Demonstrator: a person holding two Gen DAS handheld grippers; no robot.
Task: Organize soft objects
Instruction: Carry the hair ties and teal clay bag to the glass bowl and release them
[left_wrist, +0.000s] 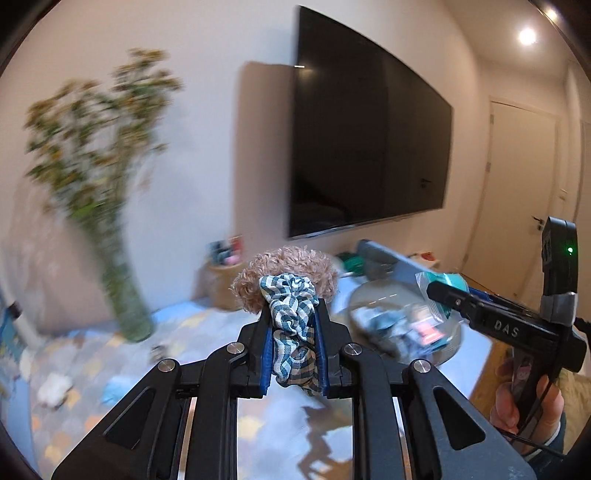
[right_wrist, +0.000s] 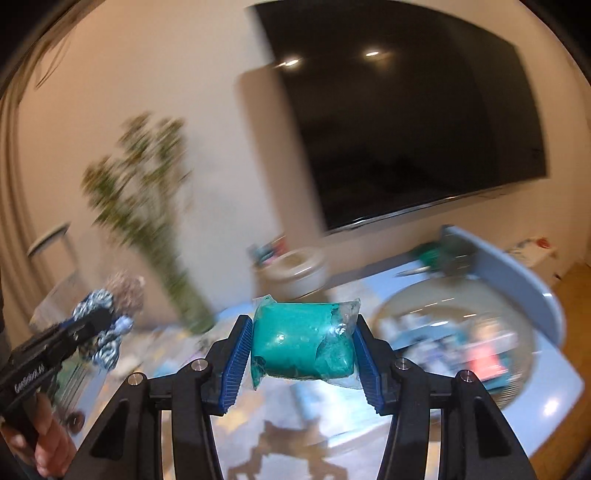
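My left gripper (left_wrist: 294, 332) is shut on a blue-and-white checked scrunchie (left_wrist: 293, 325), with a tan fuzzy scrunchie (left_wrist: 286, 267) bunched at its tip. In the right wrist view this left gripper (right_wrist: 99, 325) shows at the left with both scrunchies (right_wrist: 107, 314), held by a hand (right_wrist: 48, 439). My right gripper (right_wrist: 303, 343) is shut on a teal soft lump in a clear plastic bag (right_wrist: 303, 341). It appears at the right in the left wrist view, the right gripper (left_wrist: 439, 288) gripping the teal bag (left_wrist: 448, 282). Both are raised above the table.
A clear round lidded container (right_wrist: 461, 332) with several soft items stands on the blue patterned tablecloth (left_wrist: 85, 354). A glass vase of flowers (left_wrist: 125, 302), a round pot (right_wrist: 295, 269), a grey-blue board (right_wrist: 498, 266) and a wall TV (left_wrist: 369, 136) lie behind. White puffs (left_wrist: 55, 387) lie at left.
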